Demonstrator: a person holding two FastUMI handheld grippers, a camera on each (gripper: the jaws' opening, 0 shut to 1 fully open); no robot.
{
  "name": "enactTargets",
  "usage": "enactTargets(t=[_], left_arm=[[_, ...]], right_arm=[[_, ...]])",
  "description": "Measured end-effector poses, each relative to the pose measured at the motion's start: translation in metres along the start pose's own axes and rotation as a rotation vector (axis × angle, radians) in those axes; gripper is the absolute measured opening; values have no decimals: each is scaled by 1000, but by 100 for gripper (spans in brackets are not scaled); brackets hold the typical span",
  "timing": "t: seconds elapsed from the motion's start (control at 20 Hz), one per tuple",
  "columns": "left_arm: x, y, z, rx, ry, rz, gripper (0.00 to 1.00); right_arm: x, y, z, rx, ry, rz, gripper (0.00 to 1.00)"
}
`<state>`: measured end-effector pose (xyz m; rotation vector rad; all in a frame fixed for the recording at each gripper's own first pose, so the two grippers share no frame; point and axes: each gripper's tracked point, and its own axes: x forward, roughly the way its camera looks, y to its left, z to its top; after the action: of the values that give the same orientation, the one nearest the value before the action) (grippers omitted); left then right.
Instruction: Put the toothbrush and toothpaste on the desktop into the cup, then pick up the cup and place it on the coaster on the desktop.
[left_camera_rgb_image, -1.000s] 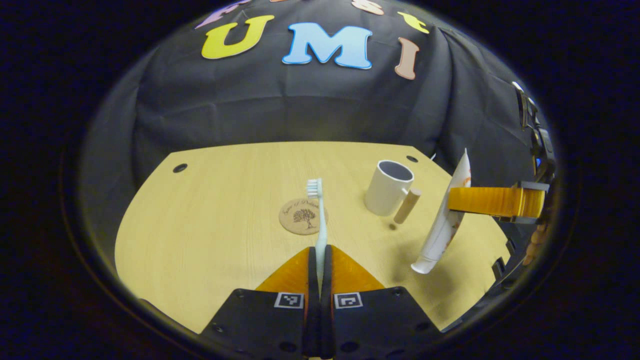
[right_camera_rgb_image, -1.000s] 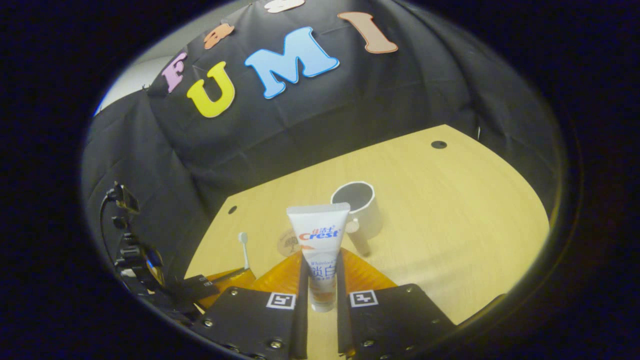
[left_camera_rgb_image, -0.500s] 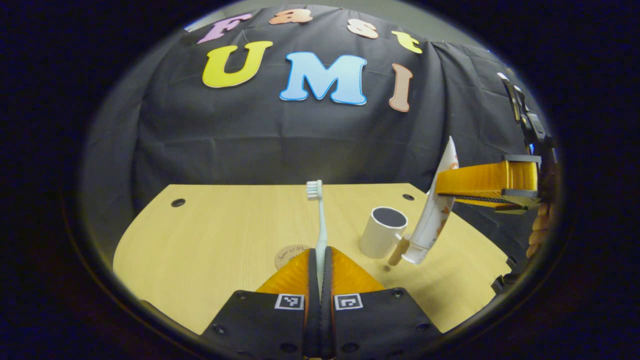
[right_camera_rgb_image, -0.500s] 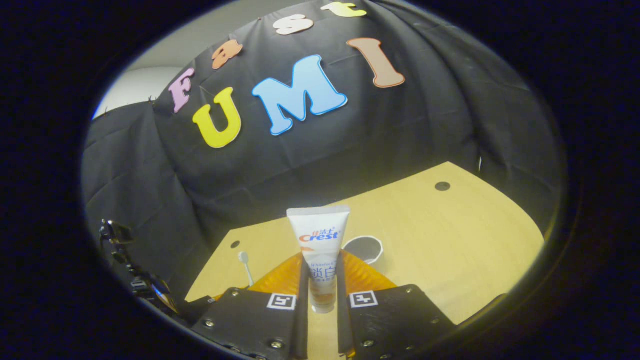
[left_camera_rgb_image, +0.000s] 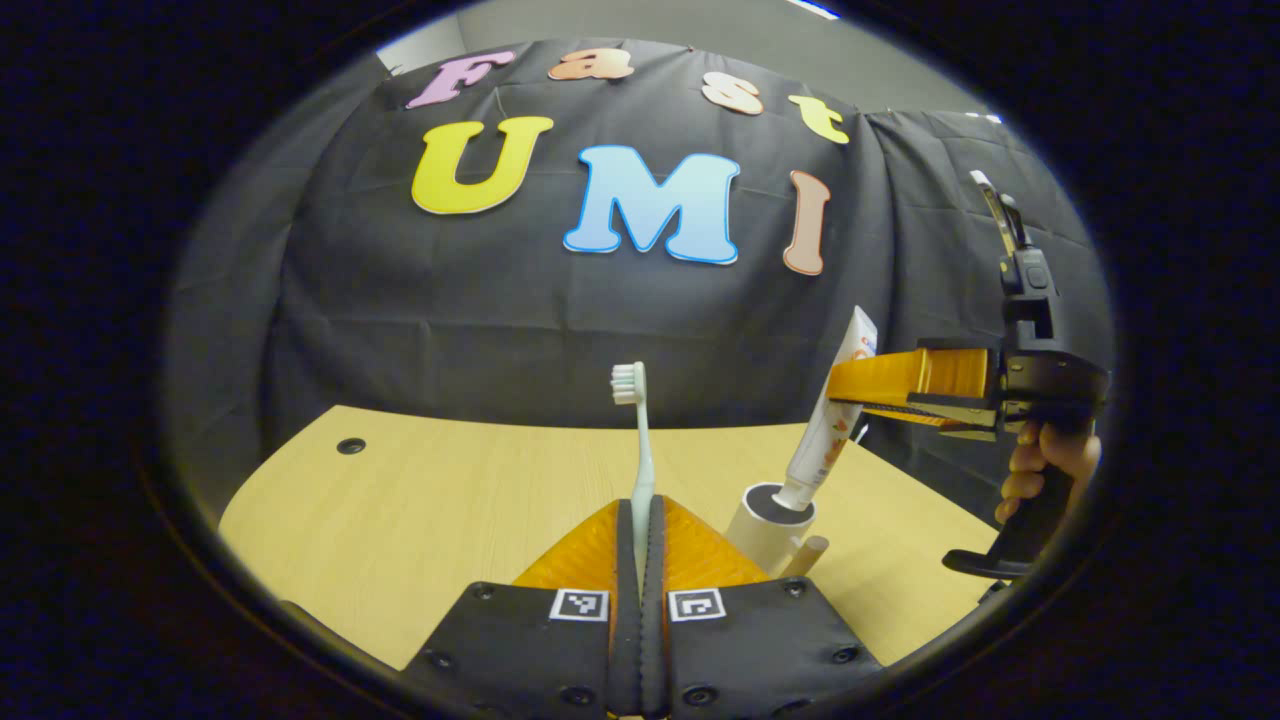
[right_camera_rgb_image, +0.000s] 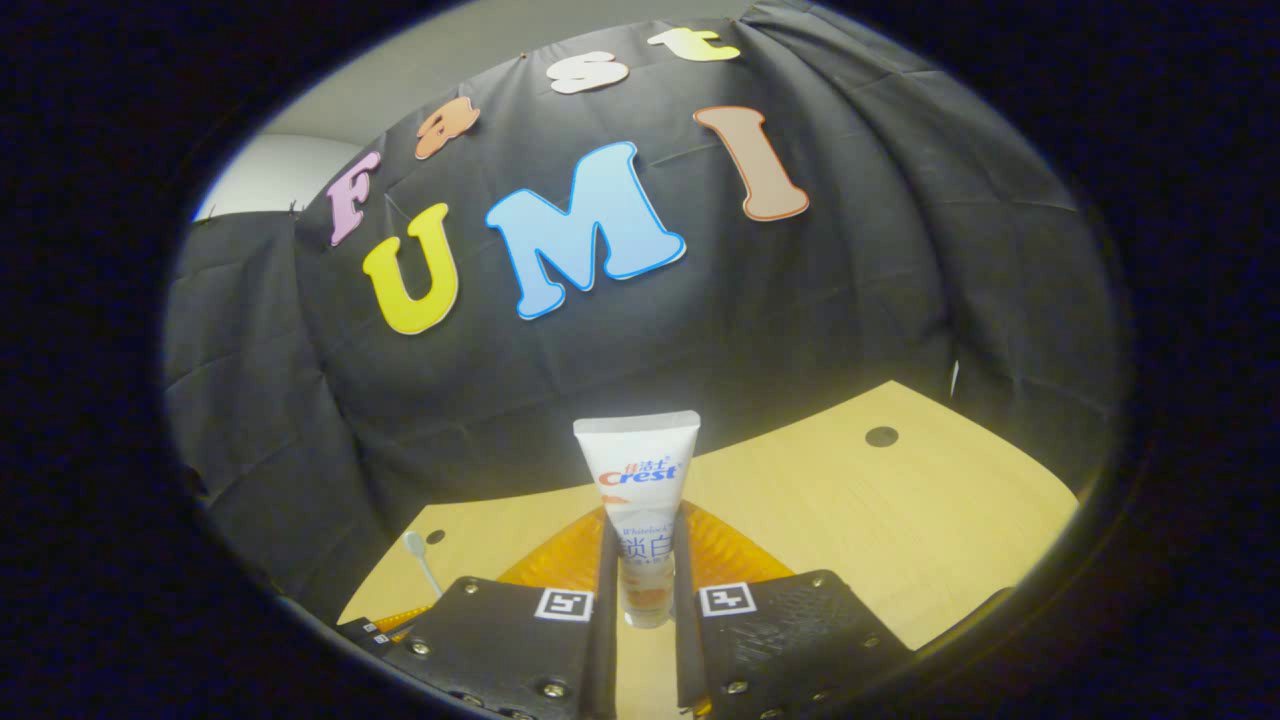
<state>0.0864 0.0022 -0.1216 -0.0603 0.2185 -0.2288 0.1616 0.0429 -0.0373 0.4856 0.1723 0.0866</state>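
Desk (left_camera_rgb_image: 450, 490) across lower frame, left gripper view. Cup (left_camera_rgb_image: 765, 520) low, right of centre. Right gripper (left_camera_rgb_image: 850, 385) above it, clenched on tube (left_camera_rgb_image: 825, 430): long axis steep, cap at cup mouth. Left gripper (left_camera_rgb_image: 637, 530) clamped on upright brush (left_camera_rgb_image: 640, 450), left of cup; coaster hidden.

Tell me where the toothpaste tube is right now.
In the left gripper view the toothpaste tube hangs right of centre, clamped in the right gripper, its cap end at the mouth of the white cup, right of the toothbrush.
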Motion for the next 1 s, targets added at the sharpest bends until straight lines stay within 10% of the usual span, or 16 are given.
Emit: enactTargets(t=[1.0], left_arm=[[12,5,17,36,-66,19,6]], right_arm=[[57,-39,-108,-472,246,-68,26]])
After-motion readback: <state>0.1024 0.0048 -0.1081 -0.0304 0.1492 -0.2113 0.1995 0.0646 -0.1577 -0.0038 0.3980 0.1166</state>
